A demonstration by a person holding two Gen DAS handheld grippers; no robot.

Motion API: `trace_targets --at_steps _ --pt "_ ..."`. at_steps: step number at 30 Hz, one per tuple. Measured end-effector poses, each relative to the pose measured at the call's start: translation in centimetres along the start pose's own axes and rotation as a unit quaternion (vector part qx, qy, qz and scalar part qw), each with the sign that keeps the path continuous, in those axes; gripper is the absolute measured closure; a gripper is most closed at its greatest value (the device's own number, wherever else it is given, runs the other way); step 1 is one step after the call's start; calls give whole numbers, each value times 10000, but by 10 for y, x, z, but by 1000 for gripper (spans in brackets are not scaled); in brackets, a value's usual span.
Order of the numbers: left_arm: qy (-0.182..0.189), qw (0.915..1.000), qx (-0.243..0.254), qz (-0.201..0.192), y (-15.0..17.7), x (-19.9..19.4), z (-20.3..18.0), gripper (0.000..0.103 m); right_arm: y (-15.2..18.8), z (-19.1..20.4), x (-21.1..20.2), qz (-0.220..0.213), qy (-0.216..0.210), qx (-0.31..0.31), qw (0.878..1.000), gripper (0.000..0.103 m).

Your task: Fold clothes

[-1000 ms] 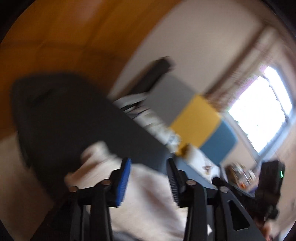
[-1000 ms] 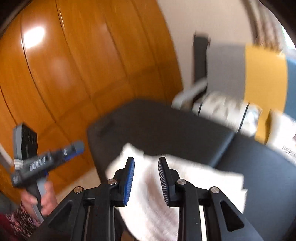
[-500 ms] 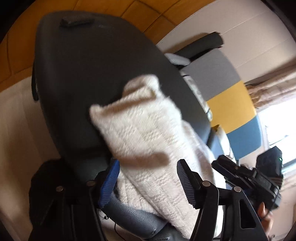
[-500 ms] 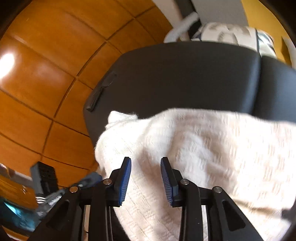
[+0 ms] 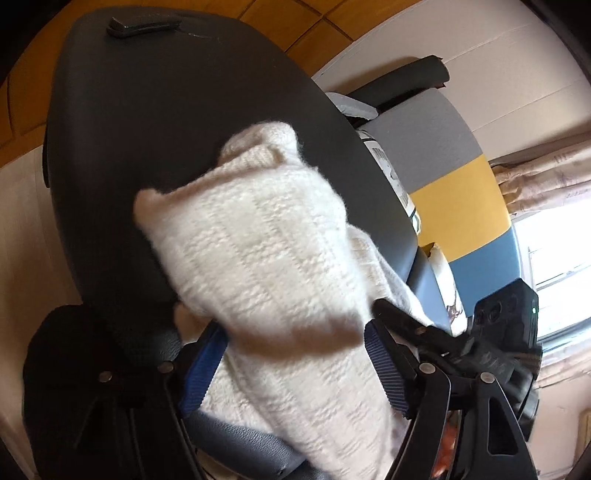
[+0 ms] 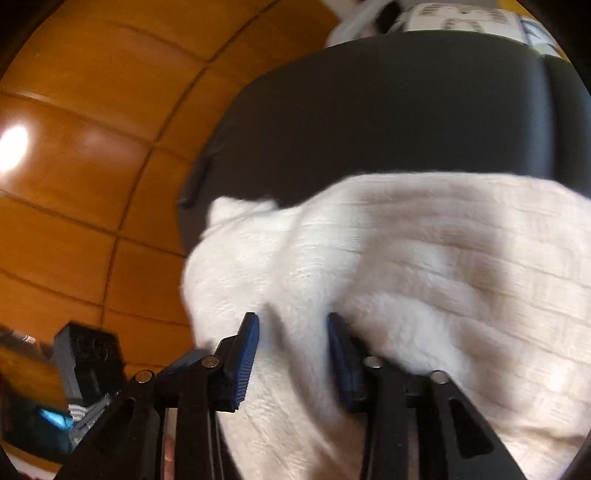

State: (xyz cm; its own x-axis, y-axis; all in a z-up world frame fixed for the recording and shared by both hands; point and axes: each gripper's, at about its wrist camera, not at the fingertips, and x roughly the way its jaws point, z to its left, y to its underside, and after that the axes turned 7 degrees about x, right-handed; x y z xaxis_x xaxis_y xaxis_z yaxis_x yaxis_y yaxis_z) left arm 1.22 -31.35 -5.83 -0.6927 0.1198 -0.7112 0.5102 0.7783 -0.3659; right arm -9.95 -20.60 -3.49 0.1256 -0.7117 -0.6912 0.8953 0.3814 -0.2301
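A cream knitted sweater (image 5: 266,266) lies folded on a dark padded table (image 5: 155,110), its near part hanging over the table's front edge. My left gripper (image 5: 295,365) is open, its blue-padded fingers standing either side of the sweater's near end. In the right wrist view the sweater (image 6: 424,258) fills the lower right. My right gripper (image 6: 291,354) is open with its fingers pressed into a bunched fold of the knit. The other gripper shows at the right edge of the left wrist view (image 5: 509,332).
A wooden panelled wall (image 6: 92,129) stands behind the dark table. A grey, yellow and blue upholstered piece (image 5: 454,177) and patterned cloth (image 6: 461,18) lie beyond the table. A bright window (image 5: 554,266) is at the right. A black object (image 5: 74,369) sits below the table's front edge.
Both grippers have dropped down and moved in close to the sweater. The left jaws have opened wider around the near end; the right fingers have sunk into the knit.
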Motion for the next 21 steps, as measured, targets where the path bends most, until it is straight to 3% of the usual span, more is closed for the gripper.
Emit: trace_targets --at_steps 7,13,21 --pt "488 9974 -520 75 -7 -9 15 20 39 19 -54 -667 -715 -754 9924 90" --pt "790 9957 -379 299 -11 -9 0 11 89 42 -71 -665 -874 -1842 9767 90" --pt "223 9963 -182 804 1 6 -8 9 142 62 -49 -577 -244 -2930 9541 90"
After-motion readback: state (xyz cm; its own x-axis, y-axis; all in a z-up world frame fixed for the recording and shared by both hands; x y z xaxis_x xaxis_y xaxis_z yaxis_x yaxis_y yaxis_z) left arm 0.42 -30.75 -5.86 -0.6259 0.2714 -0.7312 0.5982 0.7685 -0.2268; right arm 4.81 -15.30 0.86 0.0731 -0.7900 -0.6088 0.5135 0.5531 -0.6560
